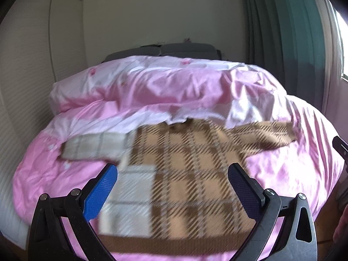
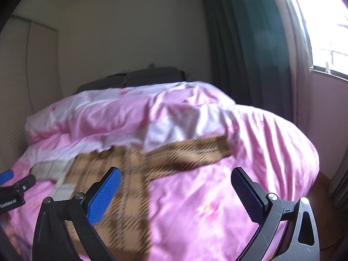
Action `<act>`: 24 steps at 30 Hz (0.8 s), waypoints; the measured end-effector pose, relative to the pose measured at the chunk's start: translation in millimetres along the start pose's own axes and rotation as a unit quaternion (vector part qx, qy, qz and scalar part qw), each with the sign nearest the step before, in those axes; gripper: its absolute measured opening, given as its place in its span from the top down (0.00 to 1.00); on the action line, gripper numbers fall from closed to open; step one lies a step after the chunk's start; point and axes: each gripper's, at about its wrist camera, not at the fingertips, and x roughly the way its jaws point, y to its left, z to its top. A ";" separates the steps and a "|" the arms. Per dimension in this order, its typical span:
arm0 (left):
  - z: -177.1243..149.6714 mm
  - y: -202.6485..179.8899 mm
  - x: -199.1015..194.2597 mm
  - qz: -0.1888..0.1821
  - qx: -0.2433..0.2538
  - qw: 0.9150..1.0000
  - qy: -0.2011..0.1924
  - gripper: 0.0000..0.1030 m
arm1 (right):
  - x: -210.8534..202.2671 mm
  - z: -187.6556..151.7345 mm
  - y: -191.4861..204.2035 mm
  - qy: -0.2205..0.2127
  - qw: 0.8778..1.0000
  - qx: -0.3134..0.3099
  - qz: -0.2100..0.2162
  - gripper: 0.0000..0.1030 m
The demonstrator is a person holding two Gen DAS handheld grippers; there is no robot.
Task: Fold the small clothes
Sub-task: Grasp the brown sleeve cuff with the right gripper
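Observation:
A small brown and tan plaid sweater [image 1: 191, 174] lies flat on the pink duvet [image 1: 289, 169]. Its left side and left sleeve [image 1: 93, 145] are folded over and show the pale inside. Its right sleeve [image 1: 265, 137] stretches out to the right. My left gripper [image 1: 174, 174] is open and empty, held above the sweater's lower body. My right gripper [image 2: 176, 178] is open and empty, above the sweater's right side [image 2: 130, 174] and the duvet [image 2: 217, 206]; the right sleeve [image 2: 195, 154] lies beyond it. The left gripper's tip [image 2: 13, 184] shows at the far left of the right wrist view.
A rumpled pink and white duvet roll [image 1: 152, 87] lies across the bed behind the sweater. Grey pillows [image 1: 174, 50] sit at the headboard. A wardrobe [image 1: 32, 54] stands left. A dark green curtain [image 2: 243, 43] and window [image 2: 326, 21] are right. The bed edge falls off to the right.

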 end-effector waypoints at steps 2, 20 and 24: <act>9.2 -22.0 18.5 -0.009 0.004 1.000 0.002 0.00 | 21.3 8.3 -17.0 -0.006 1.000 -0.002 -0.006 0.01; 69.9 -182.6 194.2 0.007 -0.019 1.000 0.002 0.00 | 263.6 27.0 -128.9 0.087 0.991 -0.049 0.087 0.57; 69.2 -195.2 229.1 0.021 -0.022 0.999 0.020 0.00 | 300.9 24.8 -149.9 0.110 0.987 -0.031 0.109 0.57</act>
